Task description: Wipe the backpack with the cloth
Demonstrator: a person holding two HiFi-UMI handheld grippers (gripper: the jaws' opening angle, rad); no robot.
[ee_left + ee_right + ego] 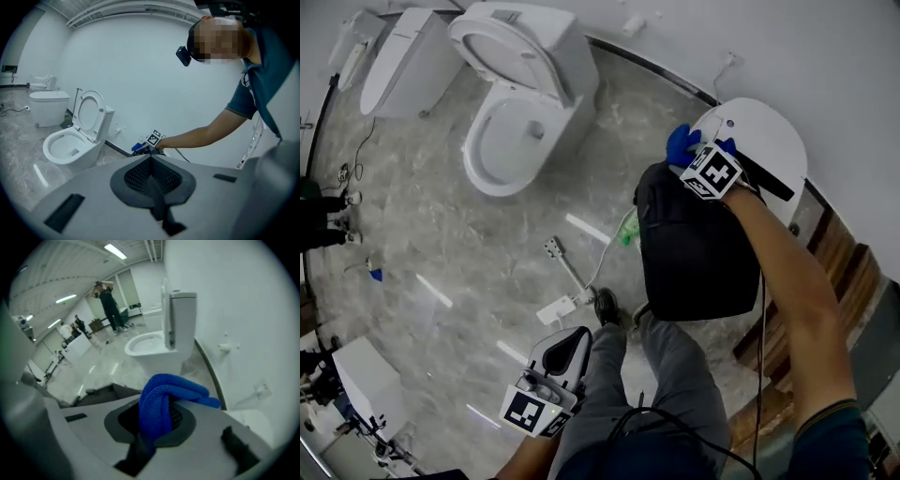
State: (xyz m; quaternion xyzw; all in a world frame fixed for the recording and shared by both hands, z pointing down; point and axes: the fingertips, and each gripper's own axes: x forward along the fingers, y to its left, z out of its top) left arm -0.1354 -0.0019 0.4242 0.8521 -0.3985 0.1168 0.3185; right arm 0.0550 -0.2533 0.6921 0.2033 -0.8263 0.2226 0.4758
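Gripping the blue cloth in a bunched fold, my right gripper has its jaws clamped on it, with loose ends spilling out toward 3 o'clock in the right gripper view. In the head view that right gripper sits at about 1 o'clock, at the end of my outstretched bare forearm, which runs down toward 5 o'clock. The cloth rests right at the top edge of the black backpack. The backpack stands upright at 3 o'clock, leaning against a white round-lidded fixture behind it. I cannot tell whether the backpack is zipped. My left gripper hangs low at 6 o'clock beside my thigh, well apart from the backpack. In the left gripper view its jaws are pressed together with nothing between them, and the right gripper and cloth show just above them. At 11 o'clock in the head view a white toilet stands with its lid raised and its bowl open. A second toilet stands closed at 10 o'clock.
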